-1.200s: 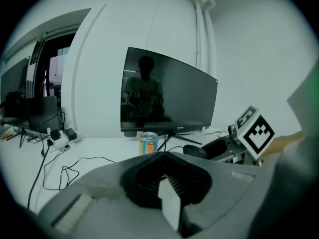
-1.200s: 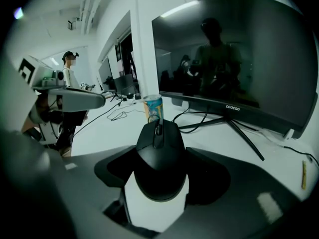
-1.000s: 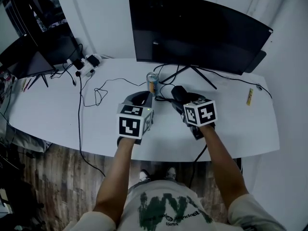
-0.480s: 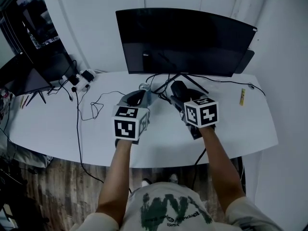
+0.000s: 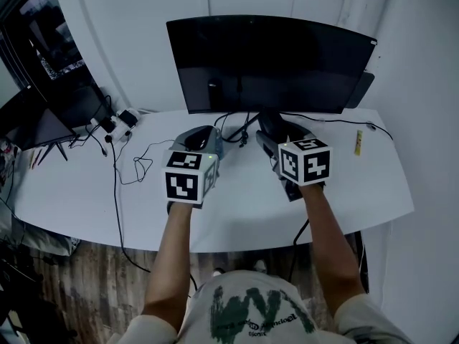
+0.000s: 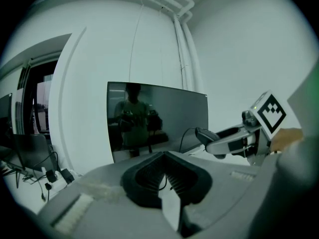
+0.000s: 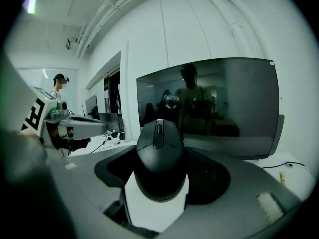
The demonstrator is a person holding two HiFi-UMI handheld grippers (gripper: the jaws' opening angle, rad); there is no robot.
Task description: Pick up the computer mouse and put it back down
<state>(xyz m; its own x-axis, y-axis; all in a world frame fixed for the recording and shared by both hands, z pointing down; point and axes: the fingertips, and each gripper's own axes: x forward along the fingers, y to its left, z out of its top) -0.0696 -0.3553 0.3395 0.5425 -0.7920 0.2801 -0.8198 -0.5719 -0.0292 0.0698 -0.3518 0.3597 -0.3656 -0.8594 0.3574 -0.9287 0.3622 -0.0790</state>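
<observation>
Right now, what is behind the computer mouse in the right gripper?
Behind the computer mouse stands the dark monitor, against a white wall. The mouse hides the monitor's lower left part.

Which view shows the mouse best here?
Right gripper view: the mouse fills the centre, clamped in the right gripper, wheel and buttons clear. Left gripper view shows the mouse small, side-on. Head view shows only a dark bit of it past that gripper.
</observation>
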